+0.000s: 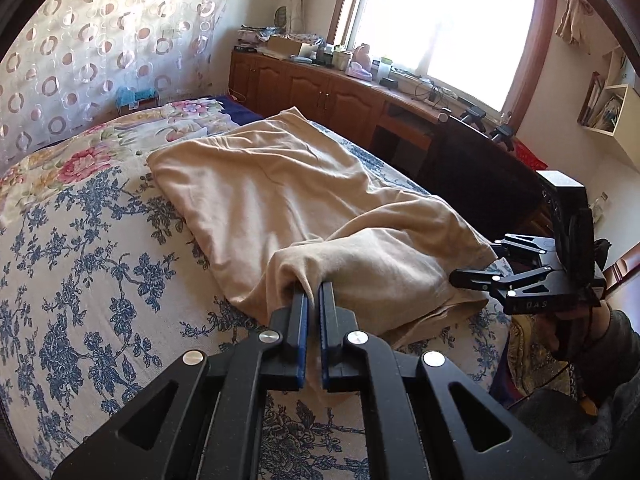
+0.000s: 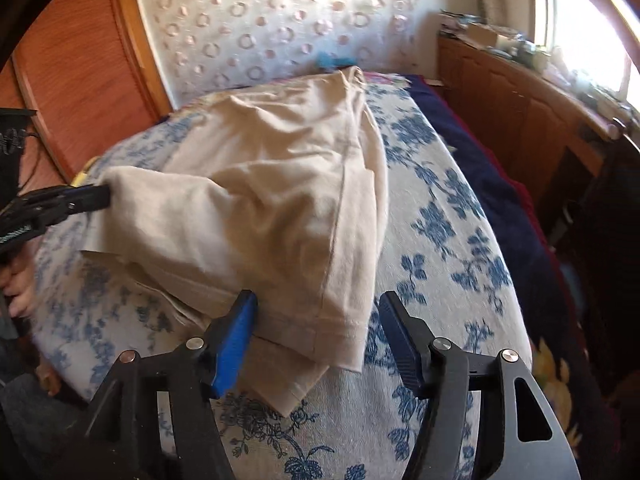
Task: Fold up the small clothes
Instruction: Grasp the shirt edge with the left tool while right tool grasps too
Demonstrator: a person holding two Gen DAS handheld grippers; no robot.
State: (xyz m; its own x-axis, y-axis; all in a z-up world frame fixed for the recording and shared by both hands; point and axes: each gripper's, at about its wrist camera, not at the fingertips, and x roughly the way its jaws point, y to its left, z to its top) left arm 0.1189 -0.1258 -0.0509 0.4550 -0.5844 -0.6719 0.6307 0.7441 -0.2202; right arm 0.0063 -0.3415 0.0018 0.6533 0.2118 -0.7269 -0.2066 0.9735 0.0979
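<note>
Between left gripper [image 1: 313, 294] jaws, beige garment [image 1: 280, 200] corner

- Daylight floods in through the window [image 1: 440, 28], which is blown out to pure white in both views.
- The patterned curtain [image 1: 100, 40] glares at its top.
- The right wrist view is motion-blurred, smearing the bedspread [image 2: 440, 208] print.
- Fisheye distortion bends the bed edges; the corners are vignetted dark.

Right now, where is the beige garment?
The beige garment lies on the floral bedspread. The left gripper pinches its near edge; the open right gripper is at its near corner.
</note>
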